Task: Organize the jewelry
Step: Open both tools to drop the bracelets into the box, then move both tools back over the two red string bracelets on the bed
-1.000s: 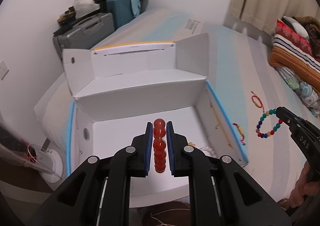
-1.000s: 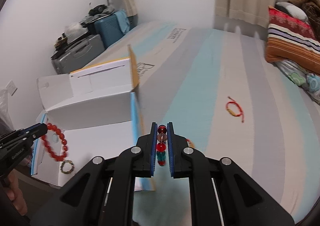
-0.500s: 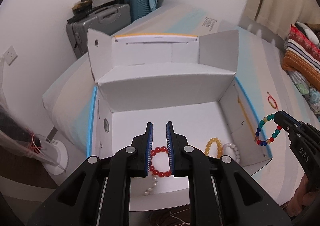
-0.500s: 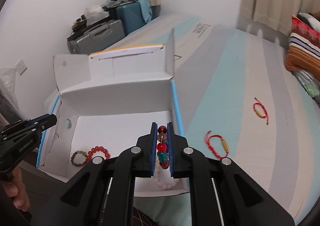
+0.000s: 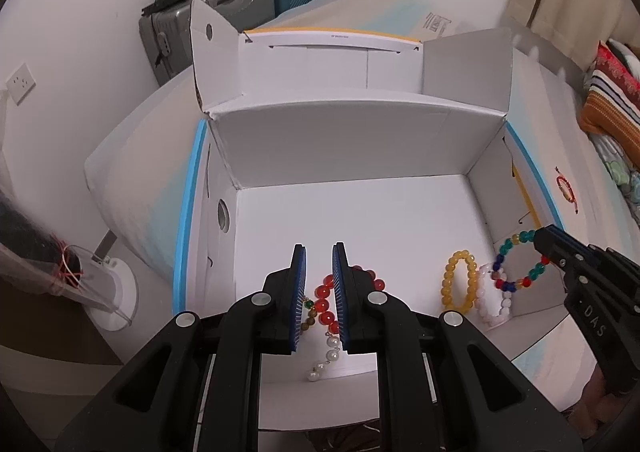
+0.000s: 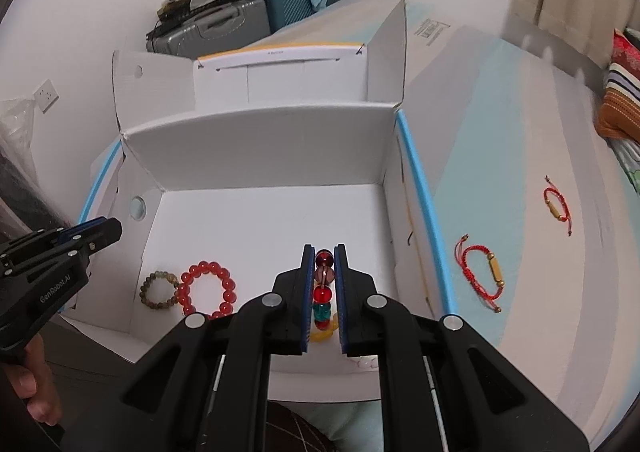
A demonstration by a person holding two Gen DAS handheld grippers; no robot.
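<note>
Bedroom, striped mattress (image 6: 500,139) as work surface; white cardboard box (image 6: 260,139) open on it. Right gripper (image 6: 324,284) clenched on the multicolour bead bracelet (image 5: 516,266), hanging over the box's 5 o'clock corner. Left gripper (image 5: 318,292) nearly closed, grasping nothing, above the red bracelet (image 6: 208,288) on the box floor. Advice: lower further, then release beside the yellow bracelet (image 5: 460,284), not onto it.
</note>
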